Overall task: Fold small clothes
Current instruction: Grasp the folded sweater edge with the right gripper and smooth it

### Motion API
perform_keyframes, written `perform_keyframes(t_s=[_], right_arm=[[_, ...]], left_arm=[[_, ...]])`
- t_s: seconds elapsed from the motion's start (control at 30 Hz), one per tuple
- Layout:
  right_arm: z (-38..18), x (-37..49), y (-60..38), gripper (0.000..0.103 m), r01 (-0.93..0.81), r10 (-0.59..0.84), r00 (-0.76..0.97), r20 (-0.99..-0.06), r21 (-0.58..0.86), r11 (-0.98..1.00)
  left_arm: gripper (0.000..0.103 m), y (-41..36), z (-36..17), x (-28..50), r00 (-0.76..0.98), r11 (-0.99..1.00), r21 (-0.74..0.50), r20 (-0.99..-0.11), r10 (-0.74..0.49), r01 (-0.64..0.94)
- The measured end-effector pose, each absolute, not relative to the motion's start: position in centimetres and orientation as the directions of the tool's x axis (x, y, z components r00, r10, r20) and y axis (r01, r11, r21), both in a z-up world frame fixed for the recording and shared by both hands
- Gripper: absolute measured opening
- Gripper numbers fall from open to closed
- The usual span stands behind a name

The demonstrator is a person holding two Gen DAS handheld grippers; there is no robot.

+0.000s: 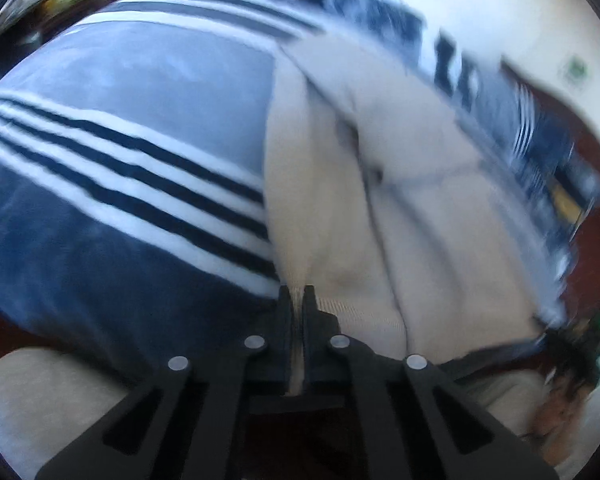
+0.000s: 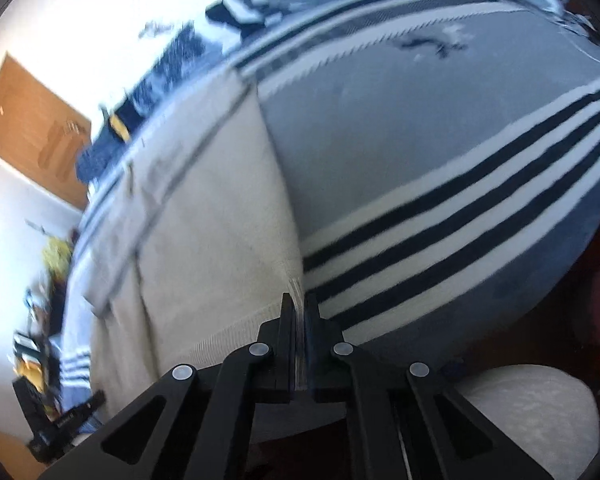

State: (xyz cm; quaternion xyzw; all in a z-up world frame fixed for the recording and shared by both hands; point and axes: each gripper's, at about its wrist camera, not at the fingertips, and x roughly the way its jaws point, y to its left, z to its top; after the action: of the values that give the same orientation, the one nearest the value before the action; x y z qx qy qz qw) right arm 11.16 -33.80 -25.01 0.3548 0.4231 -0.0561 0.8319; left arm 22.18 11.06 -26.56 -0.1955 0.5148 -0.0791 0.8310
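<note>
A beige knit garment (image 1: 380, 208) lies stretched over a blue blanket with white and dark stripes (image 1: 120, 128). My left gripper (image 1: 297, 294) is shut on the garment's ribbed hem, which shows between the fingers. In the right wrist view the same garment (image 2: 204, 208) lies left of the blanket (image 2: 420, 152). My right gripper (image 2: 299, 300) is shut on another corner of the ribbed hem. Both views are motion-blurred.
A dark blue patterned cloth (image 1: 480, 80) lies beyond the garment. A wooden door (image 2: 32, 132) and white wall are at left in the right wrist view, with clutter (image 2: 40, 360) on the floor. A pale cushion (image 2: 540, 408) sits at lower right.
</note>
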Motion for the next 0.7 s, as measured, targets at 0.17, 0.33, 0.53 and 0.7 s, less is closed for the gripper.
perform_keyframes(t_s=[0.17, 0.33, 0.53, 0.7], right_arm=[[-25.4, 11.4, -33.6, 0.003, 0.378, 0.247, 0.572, -0.782, 0.518, 0.767], [-27.3, 12.9, -32.4, 0.005, 0.384, 0.284, 0.498, -0.819, 0.502, 0.775], [-28.0, 11.5, -34.9, 0.059, 0.426, 0.345, 0.569, -0.746, 0.627, 0.653], [-28.2, 12.1, -34.4, 0.059, 0.402, 0.389, 0.563, -0.729, 0.653, 0.642]], left_arm=[[0.003, 11.8, -28.3, 22.1, 0.397, 0.936, -0.33, -0.881, -0.257, -0.127], [0.004, 10.2, -29.4, 22.6, 0.348, 0.953, -0.277, -0.911, -0.22, -0.123], [0.029, 10.3, -29.8, 22.3, 0.332, 0.945, -0.299, -0.912, -0.242, -0.133], [0.036, 9.0, -30.5, 22.5, 0.309, 0.954, -0.281, -0.921, -0.237, -0.105]])
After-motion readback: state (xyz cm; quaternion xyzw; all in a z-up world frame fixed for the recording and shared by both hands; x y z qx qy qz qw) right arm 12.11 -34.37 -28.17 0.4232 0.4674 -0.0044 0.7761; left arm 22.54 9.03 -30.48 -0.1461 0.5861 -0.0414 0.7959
